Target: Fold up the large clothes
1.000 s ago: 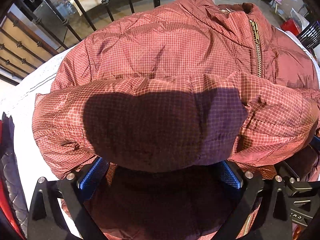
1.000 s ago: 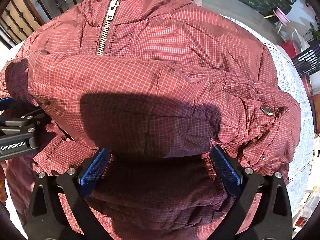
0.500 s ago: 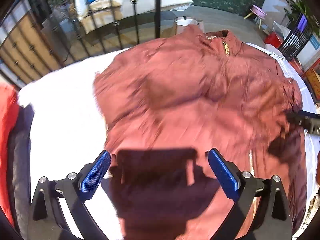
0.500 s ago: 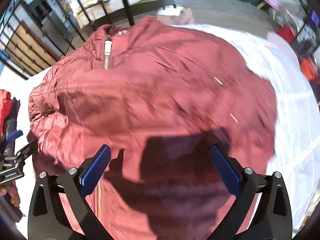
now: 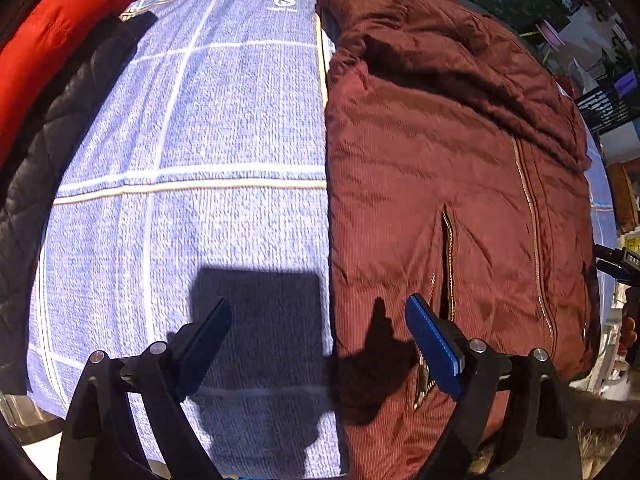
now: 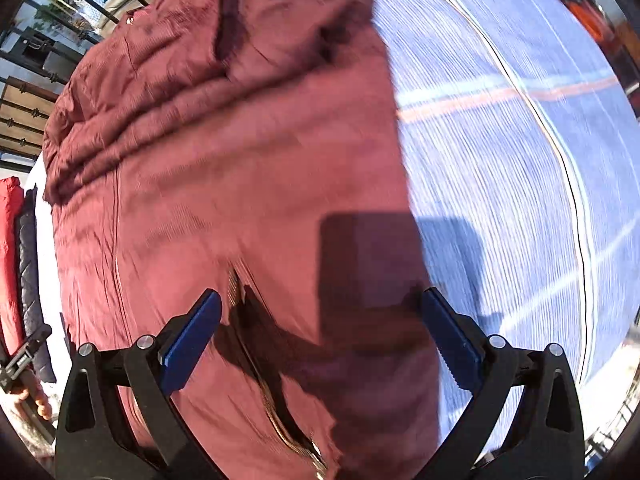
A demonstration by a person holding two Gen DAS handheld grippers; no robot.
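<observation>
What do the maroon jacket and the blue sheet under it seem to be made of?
Maroon jacket: likely thin synthetic shell, padded; slight sheen, fine grid weave, puffy creases, metal zipper.
Blue checked sheet: probably matte woven cotton; heathered texture, printed stripes.

A bed covered with a blue-and-white checked sheet point(image 5: 224, 128) carries everything. A maroon padded jacket point(image 5: 448, 184) lies flat along its right half, zipper facing up, collar at the far end. At the left edge, a black quilted garment point(image 5: 44, 148) lies on the sheet, with a red garment point(image 5: 60, 20) just beyond it.
</observation>
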